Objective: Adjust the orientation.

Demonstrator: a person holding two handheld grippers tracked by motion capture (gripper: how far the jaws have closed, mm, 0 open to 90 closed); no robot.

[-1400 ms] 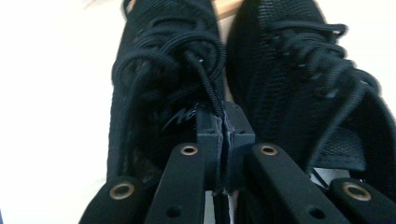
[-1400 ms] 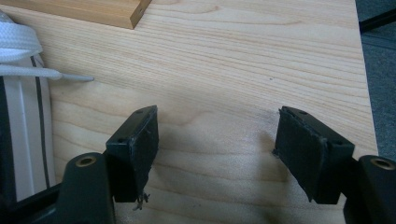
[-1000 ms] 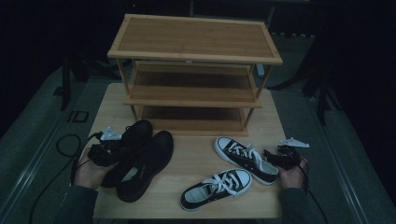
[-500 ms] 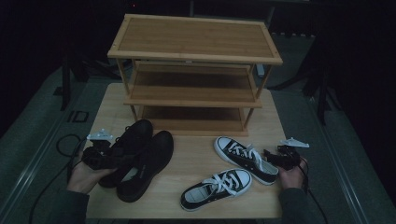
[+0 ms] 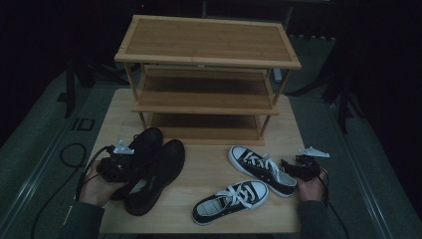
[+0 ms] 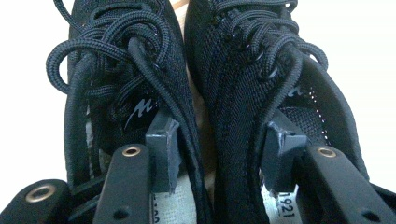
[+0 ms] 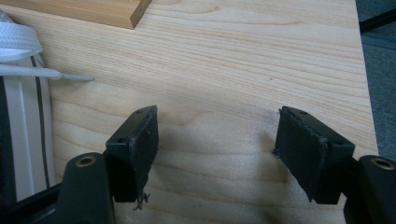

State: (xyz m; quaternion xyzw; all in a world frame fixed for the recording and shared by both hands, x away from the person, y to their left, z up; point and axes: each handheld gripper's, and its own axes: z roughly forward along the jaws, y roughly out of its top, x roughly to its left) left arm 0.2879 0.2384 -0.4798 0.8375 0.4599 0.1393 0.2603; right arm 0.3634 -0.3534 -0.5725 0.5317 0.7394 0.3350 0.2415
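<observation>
Scene on the worktop (image 5: pixel 199 164). The left gripper (image 6: pixel 215 158), at about 8 o'clock in the high view, had one jaw inside each of the two black shoes (image 5: pixel 149 172), which lay side by side with toes toward the bamboo shoe rack (image 5: pixel 206 79). Its jaws had just been closing around the shoes' two adjoining inner walls; whether the pads already pressed them could not be told. The right gripper (image 7: pixel 215 149), at about 4 o'clock, rested with jaws released and spread over bare wood, nothing between them. Just beside it, toward 9 o'clock, lay the pair of black-and-white sneakers (image 5: pixel 259 167), near the worktop's front edge.
</observation>
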